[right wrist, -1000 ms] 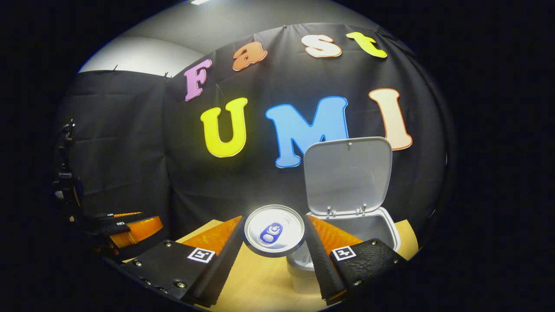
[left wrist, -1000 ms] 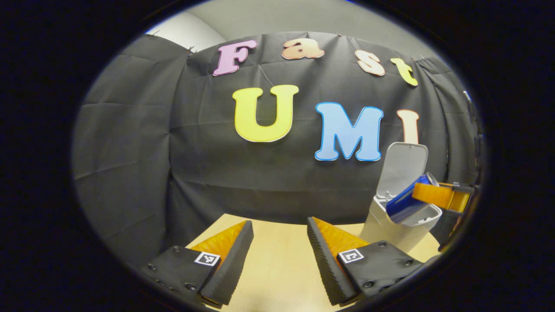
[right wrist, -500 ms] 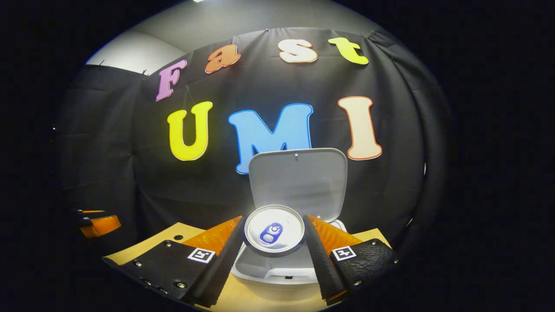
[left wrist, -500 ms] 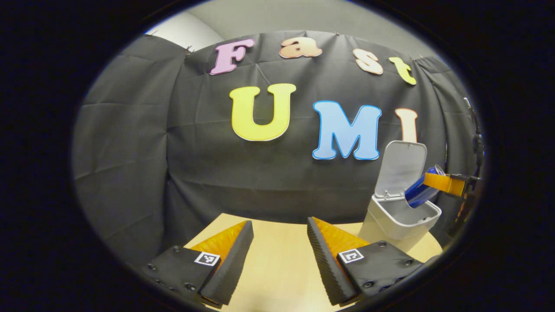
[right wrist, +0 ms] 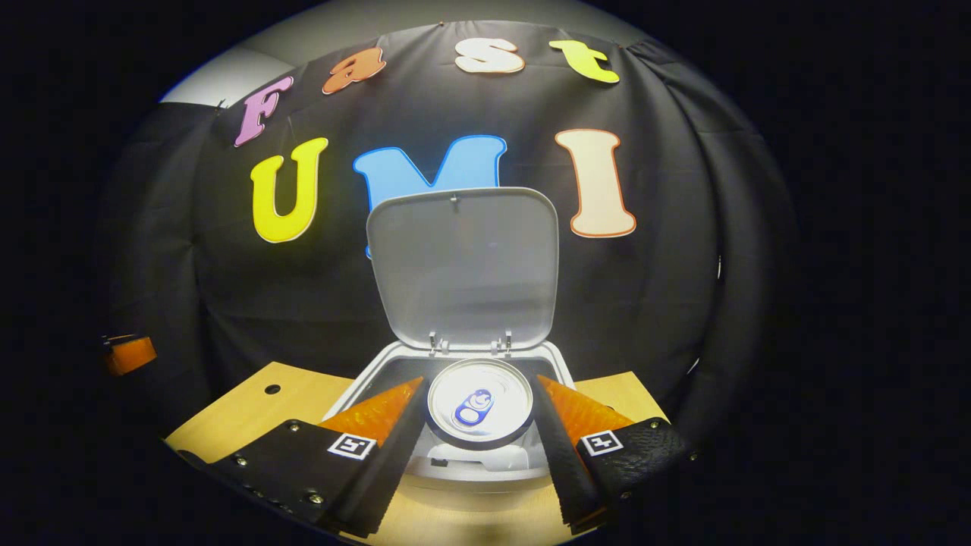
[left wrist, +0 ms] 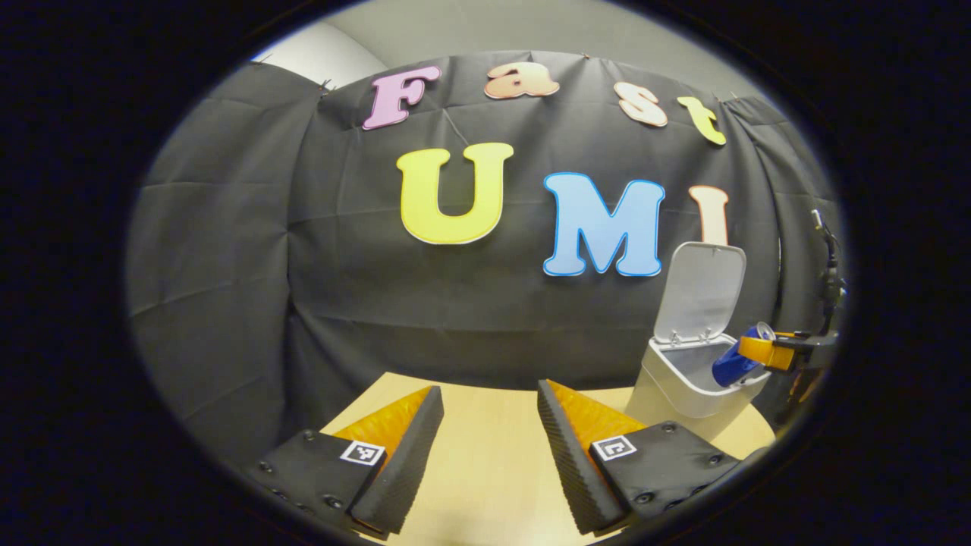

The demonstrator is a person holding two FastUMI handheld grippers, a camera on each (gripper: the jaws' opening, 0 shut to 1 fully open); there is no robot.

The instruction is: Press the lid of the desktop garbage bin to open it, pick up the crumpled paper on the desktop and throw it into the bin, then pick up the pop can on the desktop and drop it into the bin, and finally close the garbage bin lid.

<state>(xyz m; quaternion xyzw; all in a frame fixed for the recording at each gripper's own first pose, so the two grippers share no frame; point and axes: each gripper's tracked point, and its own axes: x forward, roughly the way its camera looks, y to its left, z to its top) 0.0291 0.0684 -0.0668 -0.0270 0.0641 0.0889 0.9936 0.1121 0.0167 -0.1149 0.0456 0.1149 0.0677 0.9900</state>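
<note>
Can and bin: my right gripper (right wrist: 479,413) holds the blue aluminium pop can (right wrist: 479,402), both fingers pressed on its sides, directly over the mouth of the small white plastic desktop garbage bin (right wrist: 379,371). In the left gripper view the can (left wrist: 734,365) tilts down into the opening, base first, at the bin's (left wrist: 667,387) near rim.

Long axis: the can points along my right fingers, its silver pull-tab end facing back at that camera, so its length runs forward and down toward the bin's inside.

Lid: the white hinged lid (right wrist: 463,265) stands open and upright behind the opening, just beyond the can. I judge it leaves room for a straight drop.

Which hand is nearer: the right, already at the bin. My left gripper (left wrist: 485,447) hangs well apart over the table with its fingers wide and nothing between them.

Step in hand: I judge this to be the can drop; closing the lid is left to do. I cannot tell from here whether the crumpled paper lies inside.

Risk: letting go too near the front rim could make the can catch there.

Surface: pale wooden tabletop (left wrist: 485,432), smooth, bare near my left fingers.

Room: black cloth wall (left wrist: 227,250) close behind the table.
</note>
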